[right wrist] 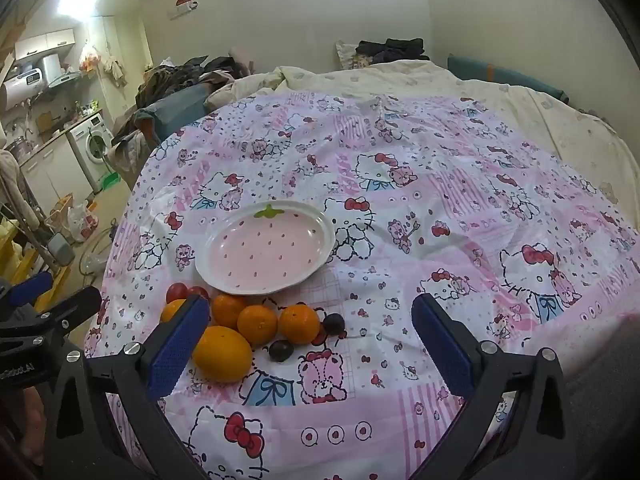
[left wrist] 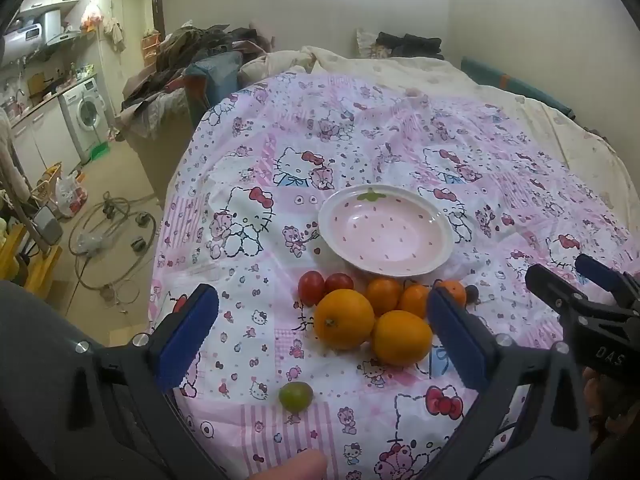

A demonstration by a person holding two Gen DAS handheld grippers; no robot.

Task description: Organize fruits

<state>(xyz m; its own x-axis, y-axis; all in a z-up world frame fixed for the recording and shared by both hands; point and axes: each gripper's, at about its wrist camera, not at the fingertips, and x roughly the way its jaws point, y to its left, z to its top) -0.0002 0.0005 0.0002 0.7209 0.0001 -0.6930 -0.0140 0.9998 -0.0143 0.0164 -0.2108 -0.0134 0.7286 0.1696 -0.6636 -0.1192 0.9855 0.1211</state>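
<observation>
Left wrist view shows the left gripper [left wrist: 320, 336] with its jaws wide apart and nothing in them. It tips down toward the bed, over a pink cat-print sheet [left wrist: 400, 128]. Between its blue pads [left wrist: 188, 340] sits a pile of fruit. Going left to right, there are two small red tomatoes [left wrist: 311, 287], a big orange [left wrist: 344, 319], a second big orange [left wrist: 403, 337] and small oranges [left wrist: 384, 295] behind them. One green grape [left wrist: 296, 397] lies alone, nearer the camera. The pink strawberry plate [left wrist: 387, 230] sits just behind the pile, and no fruit is in it.

I think the job is only starting, since every fruit lies on the sheet. The next move could be to go lower, close on one fruit gently, and lift it to the plate. The round fruit might roll.

Right wrist view shows the right gripper [right wrist: 310, 340], also wide apart and holding nothing, tipped down too. The fruit sits by its left pad. Two dark grapes [right wrist: 281, 350] lie between its pads.
</observation>
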